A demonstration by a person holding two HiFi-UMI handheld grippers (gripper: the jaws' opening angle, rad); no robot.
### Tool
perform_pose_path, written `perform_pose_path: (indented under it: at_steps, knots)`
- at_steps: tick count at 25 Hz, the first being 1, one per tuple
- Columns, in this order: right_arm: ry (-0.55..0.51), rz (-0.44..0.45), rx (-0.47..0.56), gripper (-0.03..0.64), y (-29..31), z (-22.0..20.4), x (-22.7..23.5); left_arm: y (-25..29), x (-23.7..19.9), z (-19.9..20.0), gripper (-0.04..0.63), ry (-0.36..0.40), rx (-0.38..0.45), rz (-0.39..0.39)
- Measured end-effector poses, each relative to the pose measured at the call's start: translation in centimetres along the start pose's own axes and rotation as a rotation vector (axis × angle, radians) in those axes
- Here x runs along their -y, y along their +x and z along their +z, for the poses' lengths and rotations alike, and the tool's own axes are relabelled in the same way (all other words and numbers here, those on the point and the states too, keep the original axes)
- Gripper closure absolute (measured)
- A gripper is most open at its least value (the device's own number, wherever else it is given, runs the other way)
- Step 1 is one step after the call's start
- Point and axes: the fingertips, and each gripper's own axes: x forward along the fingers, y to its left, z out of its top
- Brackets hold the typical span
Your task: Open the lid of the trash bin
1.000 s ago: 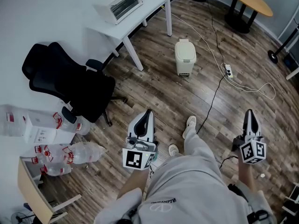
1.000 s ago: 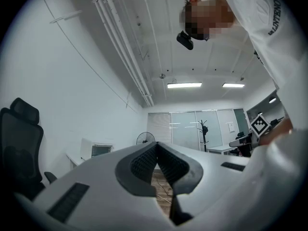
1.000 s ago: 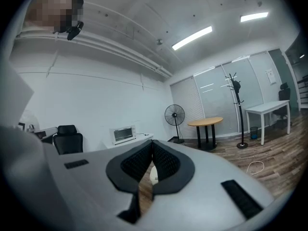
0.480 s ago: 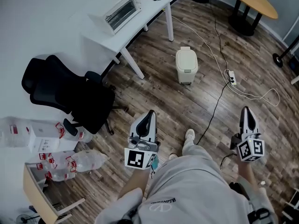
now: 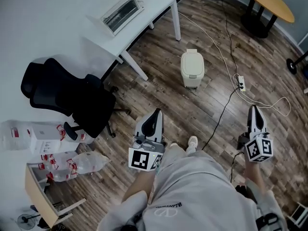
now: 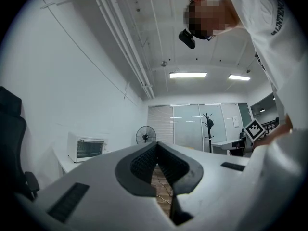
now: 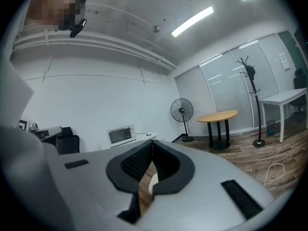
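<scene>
Trash bin [image 5: 192, 67] upright on wood floor [image 5: 159, 83], just off the leg of white desk [image 5: 159, 4], lid [image 5: 192, 57] down. Well apart from both tools, out front and roughly between them. Left gripper [image 5: 155, 111]: jaws closed tip to tip, nothing in them. Right gripper [image 5: 252, 109]: same, pads together, empty. Ahead-right of left, ahead-left of right; slightly nearer to left by the look of it. Need to walk in first, then reach for the lid.

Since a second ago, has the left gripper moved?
Yes. The left gripper is nearer the trash bin, carried forward across the floor toward it.
</scene>
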Motion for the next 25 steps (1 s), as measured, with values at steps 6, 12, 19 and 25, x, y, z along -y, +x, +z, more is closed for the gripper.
perform_pose_path:
  at_steps: [6,12,19,25]
  knots:
    - [-0.014,0.015,-0.029,0.6,3.2,-0.6,-0.3,3.2,-1.3,-1.9,0.595,-0.014,-0.037,-0.018]
    - [-0.024,0.034,-0.077,0.6,7.8,-2.1,-0.7,7.8,-2.8,-5.1,0.595,-0.035,-0.063,-0.053]
    - [-0.076,0.05,-0.123,0.6,15.4,-1.5,-0.3,15.3,-6.2,-7.5,0.595,-0.055,-0.084,-0.09]
    - [-0.083,0.028,-0.125,0.6,22.5,-0.3,0.1,22.1,-9.5,-10.3,0.595,-0.054,-0.12,-0.136]
